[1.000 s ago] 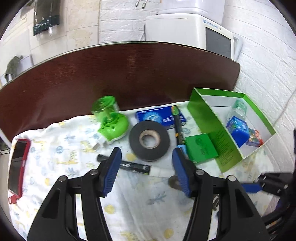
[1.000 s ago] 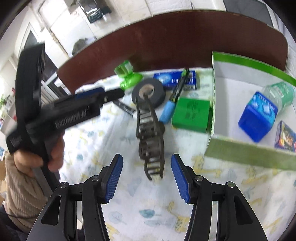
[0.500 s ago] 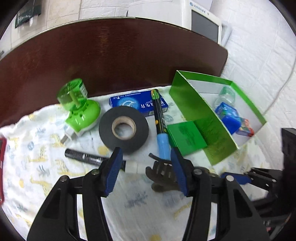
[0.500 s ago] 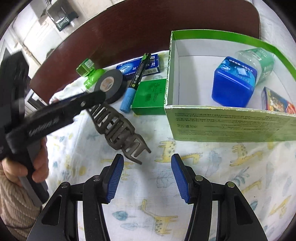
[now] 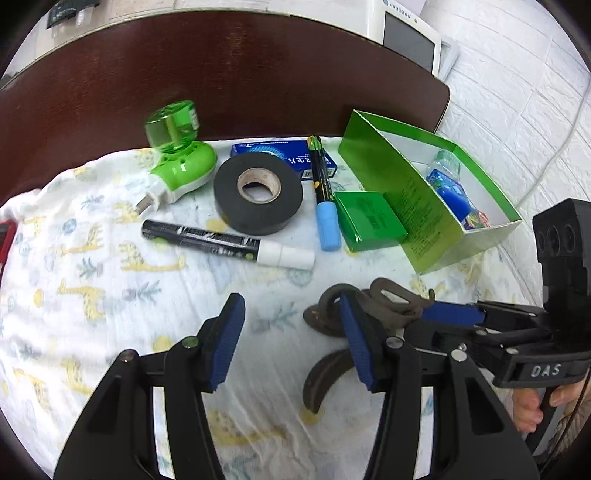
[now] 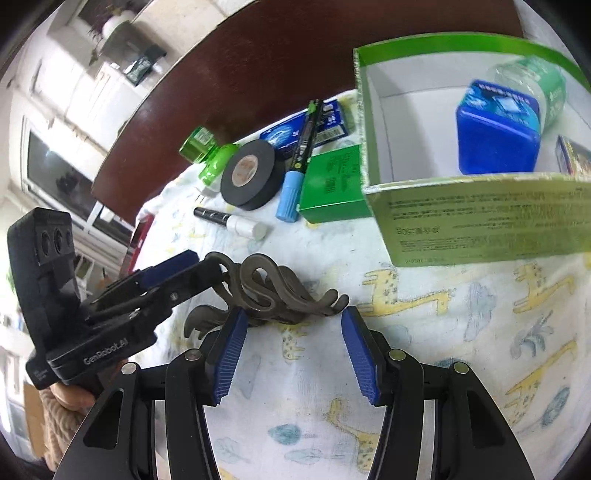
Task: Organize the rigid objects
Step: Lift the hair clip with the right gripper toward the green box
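Observation:
A brown hair claw clip [image 6: 273, 295] lies on the patterned cloth; it also shows in the left wrist view [image 5: 388, 299]. My left gripper [image 5: 291, 339] is open, its right finger against the clip. My right gripper [image 6: 291, 350] is open, just short of the clip. The green box [image 6: 480, 218] holds a blue case [image 6: 495, 136], a clear bottle [image 6: 539, 85] and a small card box [image 6: 576, 155]. Black tape roll [image 5: 258, 194], blue-capped marker [image 5: 323, 192], white-capped marker [image 5: 225, 243], small green box [image 5: 369, 221], blue flat box [image 5: 273, 153] and green plug-in device [image 5: 181, 162] lie on the cloth.
The cloth [image 5: 110, 295] covers a dark wooden table [image 5: 221, 74]. A white appliance [image 5: 406, 33] stands against the white brick wall behind. A red phone edge [image 5: 5, 240] is at the far left. The green box [image 5: 424, 192] is at the right.
Both grippers have closed in on the hair clip, which now lies on the cloth between them. The right gripper has dropped lower and nearer the green box.

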Action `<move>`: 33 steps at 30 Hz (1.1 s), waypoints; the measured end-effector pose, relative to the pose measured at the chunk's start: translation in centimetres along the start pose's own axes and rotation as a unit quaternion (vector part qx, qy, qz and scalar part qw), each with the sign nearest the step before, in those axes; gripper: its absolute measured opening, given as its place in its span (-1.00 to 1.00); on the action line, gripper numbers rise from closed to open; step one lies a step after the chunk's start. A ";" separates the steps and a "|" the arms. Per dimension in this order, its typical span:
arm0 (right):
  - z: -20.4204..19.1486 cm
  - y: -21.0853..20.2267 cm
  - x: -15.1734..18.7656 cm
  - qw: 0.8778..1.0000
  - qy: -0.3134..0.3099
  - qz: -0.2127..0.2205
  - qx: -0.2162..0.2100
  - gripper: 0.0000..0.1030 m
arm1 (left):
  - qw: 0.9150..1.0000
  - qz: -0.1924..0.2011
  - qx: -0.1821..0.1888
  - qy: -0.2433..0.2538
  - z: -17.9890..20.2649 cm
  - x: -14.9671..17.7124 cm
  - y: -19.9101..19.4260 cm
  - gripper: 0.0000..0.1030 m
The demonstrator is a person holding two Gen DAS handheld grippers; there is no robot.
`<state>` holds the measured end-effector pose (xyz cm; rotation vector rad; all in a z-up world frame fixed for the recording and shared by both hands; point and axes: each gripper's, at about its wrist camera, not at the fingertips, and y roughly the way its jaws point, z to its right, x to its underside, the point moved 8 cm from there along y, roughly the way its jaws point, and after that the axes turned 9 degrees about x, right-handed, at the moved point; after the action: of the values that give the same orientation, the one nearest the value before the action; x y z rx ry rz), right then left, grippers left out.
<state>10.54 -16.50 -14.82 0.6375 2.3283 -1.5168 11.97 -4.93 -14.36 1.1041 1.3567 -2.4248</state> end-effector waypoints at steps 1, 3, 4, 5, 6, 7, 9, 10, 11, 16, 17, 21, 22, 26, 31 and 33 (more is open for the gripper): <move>-0.2 0.0 0.0 1.000 -0.014 0.002 0.003 0.09 | 1.000 0.008 0.002 -0.005 -0.1 0.3 -0.6 0.04; -0.5 -0.2 0.2 0.999 -0.042 0.006 0.007 0.09 | 1.000 0.026 0.011 -0.010 0.0 0.9 -2.0 0.06; -0.6 -0.4 0.3 0.998 -0.061 0.012 0.012 0.09 | 0.999 0.031 0.014 -0.004 0.2 1.3 -2.6 0.10; -0.7 -0.4 0.3 0.997 -0.078 0.017 0.019 0.09 | 0.999 0.035 0.017 0.008 0.7 1.7 -3.1 0.21; -1.0 -0.5 0.3 0.994 -0.099 0.022 0.028 0.09 | 0.999 0.036 0.020 0.019 1.1 2.0 -3.3 0.32; -1.2 -0.5 0.3 0.992 -0.116 0.028 0.035 0.09 | 0.999 0.034 0.023 0.030 1.6 2.3 -3.3 0.34; -1.5 -0.4 0.2 0.987 -0.146 0.037 0.048 0.09 | 0.998 0.023 0.014 0.055 2.4 2.7 -2.6 0.34; -1.5 -0.3 0.2 0.986 -0.153 0.038 0.052 0.11 | 0.998 0.018 0.006 0.063 2.6 2.9 -2.2 0.33; -1.5 -0.3 0.1 0.985 -0.159 0.040 0.055 0.13 | 0.997 0.011 -0.001 0.070 2.7 3.1 -1.6 0.31; -0.9 -0.2 -0.1 0.985 -0.158 0.043 0.055 0.25 | 0.997 -0.014 0.000 0.072 2.5 3.5 0.3 -0.11; -0.7 -0.2 -0.3 0.985 -0.157 0.046 0.056 0.25 | 0.997 -0.014 -0.002 0.070 2.5 3.4 0.5 -0.11; -0.7 0.1 -0.9 0.985 -0.158 0.052 0.034 0.25 | 0.998 -0.019 0.007 0.063 2.4 3.4 0.7 -0.24; -0.9 0.2 -1.0 0.985 -0.162 0.053 0.030 0.25 | 0.998 -0.021 0.010 0.062 2.5 3.4 0.8 -0.27; -2.0 0.7 -0.9 0.980 -0.185 0.059 0.043 0.17 | 0.997 -0.024 0.007 0.068 3.0 3.2 0.9 -0.40; -2.4 -0.7 -1.5 0.977 -0.192 0.076 0.059 0.12 | 0.997 -0.007 0.010 0.081 4.3 1.8 -0.5 -0.36; -2.6 -1.9 -2.2 0.977 -0.187 0.089 0.053 0.12 | 0.995 0.007 0.005 0.097 5.2 0.8 -1.5 -0.36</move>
<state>11.43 -15.25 -11.27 0.5157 1.8714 -1.5337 7.94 -7.98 -12.22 1.3786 1.3868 -2.3689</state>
